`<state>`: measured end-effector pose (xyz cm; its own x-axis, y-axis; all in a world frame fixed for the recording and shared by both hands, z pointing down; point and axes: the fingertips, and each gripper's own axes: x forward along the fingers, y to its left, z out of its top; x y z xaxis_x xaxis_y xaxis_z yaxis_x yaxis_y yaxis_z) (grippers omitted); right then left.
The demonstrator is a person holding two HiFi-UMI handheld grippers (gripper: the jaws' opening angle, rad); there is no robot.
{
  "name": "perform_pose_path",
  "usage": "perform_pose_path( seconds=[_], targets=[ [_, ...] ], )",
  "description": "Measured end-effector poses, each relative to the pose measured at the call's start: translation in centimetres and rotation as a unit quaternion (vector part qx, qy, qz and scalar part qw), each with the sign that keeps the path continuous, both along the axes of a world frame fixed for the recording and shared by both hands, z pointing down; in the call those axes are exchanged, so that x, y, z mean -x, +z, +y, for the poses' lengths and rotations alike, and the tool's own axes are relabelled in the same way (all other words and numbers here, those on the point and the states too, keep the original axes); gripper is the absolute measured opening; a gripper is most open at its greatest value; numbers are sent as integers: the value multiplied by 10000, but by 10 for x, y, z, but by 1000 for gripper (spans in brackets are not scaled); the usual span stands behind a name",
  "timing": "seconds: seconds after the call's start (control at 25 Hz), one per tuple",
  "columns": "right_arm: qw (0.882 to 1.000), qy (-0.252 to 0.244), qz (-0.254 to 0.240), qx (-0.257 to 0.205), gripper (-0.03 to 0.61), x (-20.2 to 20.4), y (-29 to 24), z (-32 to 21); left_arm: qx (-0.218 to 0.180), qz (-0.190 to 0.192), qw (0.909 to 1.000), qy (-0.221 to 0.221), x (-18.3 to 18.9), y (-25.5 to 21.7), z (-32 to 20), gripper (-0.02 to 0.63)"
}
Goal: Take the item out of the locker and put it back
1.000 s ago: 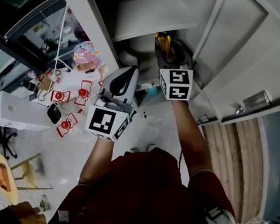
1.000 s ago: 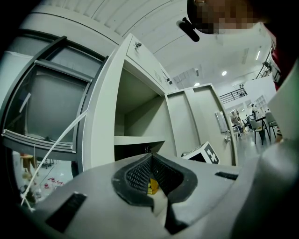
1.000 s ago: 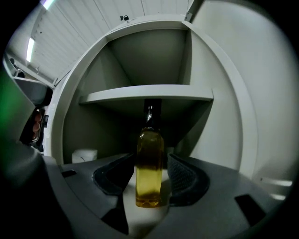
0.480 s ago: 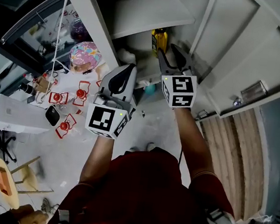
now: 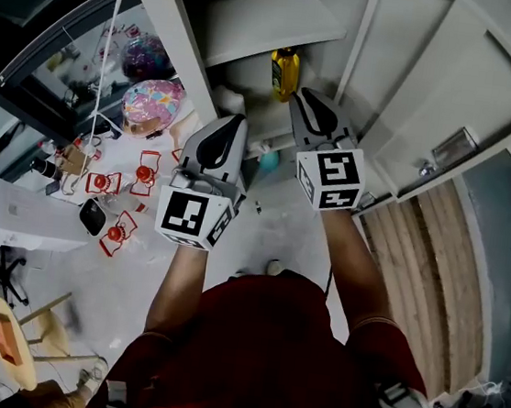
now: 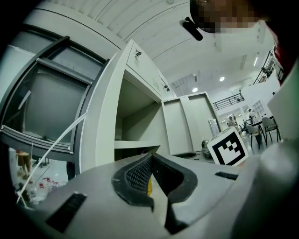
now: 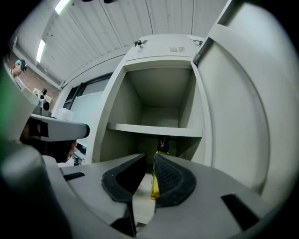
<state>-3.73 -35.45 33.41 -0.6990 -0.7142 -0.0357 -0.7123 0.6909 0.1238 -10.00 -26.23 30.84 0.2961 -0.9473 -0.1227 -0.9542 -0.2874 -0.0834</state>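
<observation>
1. Room: big hall with a ribbed white ceiling and strip lights. The pale floor (image 5: 263, 218) has clutter at the left of the head view: small red objects (image 5: 148, 171) and a pink patterned bundle (image 5: 153, 101). A wood-plank strip (image 5: 423, 265) runs at lower right.
2. Locker (image 5: 166, 30): off-white painted sheet metal, boxy, with a flat shelf (image 7: 154, 129) across the compartment. Its door (image 5: 490, 98) is swung open at the right of the frame and carries a small metal latch (image 5: 452, 149).
3. Item: bottle (image 5: 284, 71) with a yellow translucent body and a dark cap. It stands upright inside the locker, in the compartment under the shelf.
4. Right gripper (image 5: 307, 99): grey moulded shell, black ribbed pads. Its jaws have just been closing and are now a narrow gap apart, with nothing clamped. The bottle shows through the gap but sits beyond the tips, not touching.
5. Left gripper (image 5: 233, 122): same build, jaws together at the tips, empty. It sits left of the right gripper, in front of the locker's left wall.
</observation>
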Motion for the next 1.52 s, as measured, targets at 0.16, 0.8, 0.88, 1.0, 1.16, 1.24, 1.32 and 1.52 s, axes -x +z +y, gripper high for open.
perform_pose_path(
  seconds=[0.16, 0.8, 0.88, 1.0, 1.16, 1.24, 1.32, 1.52],
  targets=[
    [10000, 0, -43, -27, 29, -4, -6, 13, -44, 15, 10000, 60, -2, -3, 6, 6],
    [9991, -298, -306, -47, -2, -9, -28, 65, -83, 55, 9997, 224, -2, -4, 17, 6],
    [9990, -324, -315, -62, -2, -10, -30, 70, -87, 49, 9997, 233, 0, -5, 19, 6],
    [9989, -353, -306, -79, -2, -9, -29, 78, -94, 19, 9996, 276, 1, -3, 23, 6],
    [9989, -367, -271, -94, -3, -8, -26, 87, -95, 24, 9995, 308, 4, 0, 29, 6],
    [9989, -363, -275, -99, -3, -9, -24, 93, -81, 31, 9994, 326, 5, 2, 33, 6],
    [9989, -347, -283, -99, -3, -10, -22, 98, -63, 59, 9994, 327, 8, 4, 36, 6],
    [9991, -304, -263, -98, -3, -13, -17, 107, -72, 145, 9993, 339, 10, 6, 41, 6]
  ],
)
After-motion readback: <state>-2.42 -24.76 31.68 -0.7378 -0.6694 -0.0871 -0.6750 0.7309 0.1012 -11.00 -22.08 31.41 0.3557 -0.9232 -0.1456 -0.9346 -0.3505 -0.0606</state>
